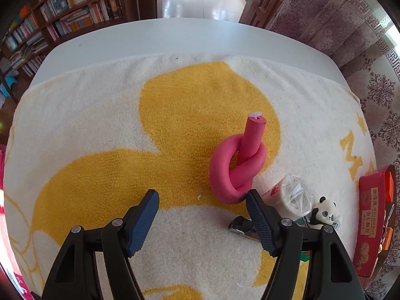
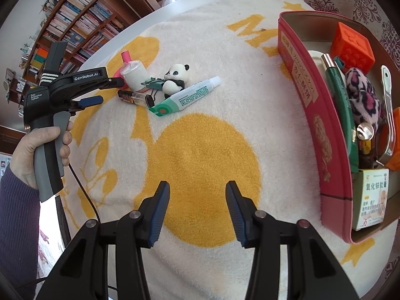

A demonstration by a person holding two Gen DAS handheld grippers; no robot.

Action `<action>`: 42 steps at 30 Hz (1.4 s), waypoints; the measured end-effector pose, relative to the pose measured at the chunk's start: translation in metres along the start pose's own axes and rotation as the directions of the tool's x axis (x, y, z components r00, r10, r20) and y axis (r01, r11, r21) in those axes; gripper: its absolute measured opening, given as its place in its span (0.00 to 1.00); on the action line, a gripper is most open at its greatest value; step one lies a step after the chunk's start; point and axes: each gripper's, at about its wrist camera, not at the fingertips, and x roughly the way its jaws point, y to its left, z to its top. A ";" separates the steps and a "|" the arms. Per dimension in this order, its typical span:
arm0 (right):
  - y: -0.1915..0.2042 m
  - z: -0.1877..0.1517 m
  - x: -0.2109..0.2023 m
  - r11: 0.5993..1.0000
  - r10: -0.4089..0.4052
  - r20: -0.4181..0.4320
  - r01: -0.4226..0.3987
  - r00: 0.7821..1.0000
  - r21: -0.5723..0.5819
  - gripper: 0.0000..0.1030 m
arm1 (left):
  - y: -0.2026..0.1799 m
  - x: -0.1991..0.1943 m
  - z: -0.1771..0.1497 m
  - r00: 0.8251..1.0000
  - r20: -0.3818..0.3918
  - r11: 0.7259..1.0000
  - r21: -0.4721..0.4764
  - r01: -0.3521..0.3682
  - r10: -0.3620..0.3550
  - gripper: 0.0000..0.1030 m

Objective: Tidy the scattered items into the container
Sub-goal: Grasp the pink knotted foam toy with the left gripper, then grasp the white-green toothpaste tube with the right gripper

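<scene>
A knotted pink foam roller lies on the towel just beyond my open, empty left gripper; its end also shows in the right wrist view. Beside it sit a white wrapped roll, a panda figure, a lighter, a green binder clip and a green-white tube. The red tin stands at the right. My right gripper is open and empty over the yellow patch, left of the tin. The left gripper hovers by the pile.
The tin holds an orange cube, a green pen, a leopard plush, a spoon and a medicine box. A yellow-and-white towel covers the table. Bookshelves stand behind.
</scene>
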 end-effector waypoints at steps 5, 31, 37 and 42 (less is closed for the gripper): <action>-0.003 0.000 0.000 1.000 -0.006 -0.003 0.006 1.000 0.014 0.49 | -0.014 0.010 0.004 1.000 -0.004 0.999 0.045 -0.014 0.014 0.71; 0.012 0.069 0.020 0.998 0.009 0.061 -0.013 0.998 0.055 0.49 | 0.010 -0.015 0.002 0.998 0.059 0.995 -0.090 0.039 -0.033 0.45; 0.004 0.091 0.040 0.991 -0.006 0.040 0.001 0.999 0.133 0.49 | 0.024 -0.023 -0.017 0.997 0.058 0.991 -0.120 0.063 -0.056 0.45; 0.012 0.098 0.056 0.992 0.011 0.022 -0.014 1.000 0.123 0.49 | 0.024 -0.018 -0.027 0.998 0.039 0.989 -0.135 0.063 -0.059 0.45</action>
